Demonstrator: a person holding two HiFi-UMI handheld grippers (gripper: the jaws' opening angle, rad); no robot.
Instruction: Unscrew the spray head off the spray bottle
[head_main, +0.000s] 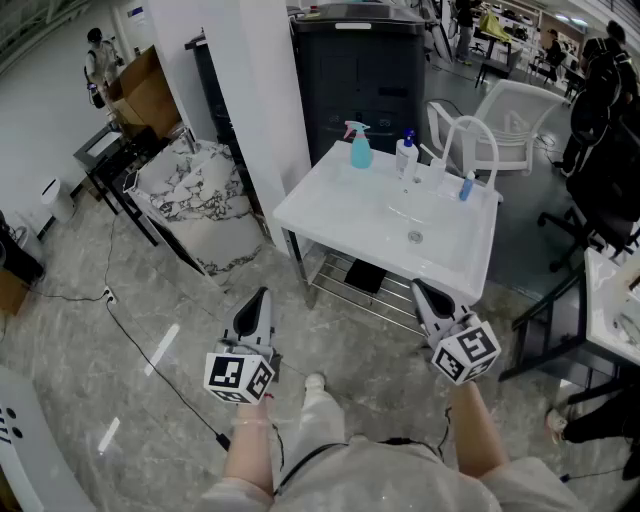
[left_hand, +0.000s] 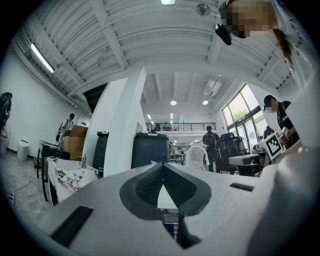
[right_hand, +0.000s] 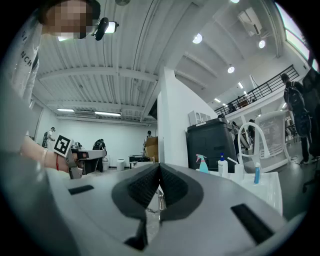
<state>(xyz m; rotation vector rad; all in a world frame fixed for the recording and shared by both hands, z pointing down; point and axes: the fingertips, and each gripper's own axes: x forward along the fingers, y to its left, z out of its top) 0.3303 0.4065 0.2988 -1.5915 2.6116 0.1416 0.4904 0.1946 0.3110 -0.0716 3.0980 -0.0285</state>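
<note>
A teal spray bottle (head_main: 360, 146) with a pink and blue spray head stands at the back left corner of a white sink table (head_main: 330, 205); the right gripper view shows the spray bottle (right_hand: 202, 164) small and far off. My left gripper (head_main: 262, 296) hovers over the floor in front of the table, shut with nothing in it. My right gripper (head_main: 420, 289) is also shut and empty, near the table's front edge. In the gripper views the left gripper (left_hand: 162, 169) and the right gripper (right_hand: 160, 170) have their pads pressed together.
A white pump bottle (head_main: 406, 155), a small blue bottle (head_main: 467, 186) and a white arched faucet (head_main: 470, 140) stand along the table's back. A dark bin (head_main: 360, 70) and a white pillar (head_main: 240, 90) stand behind. A marble-patterned slab (head_main: 195, 195) and black desk are at left, cables on the floor.
</note>
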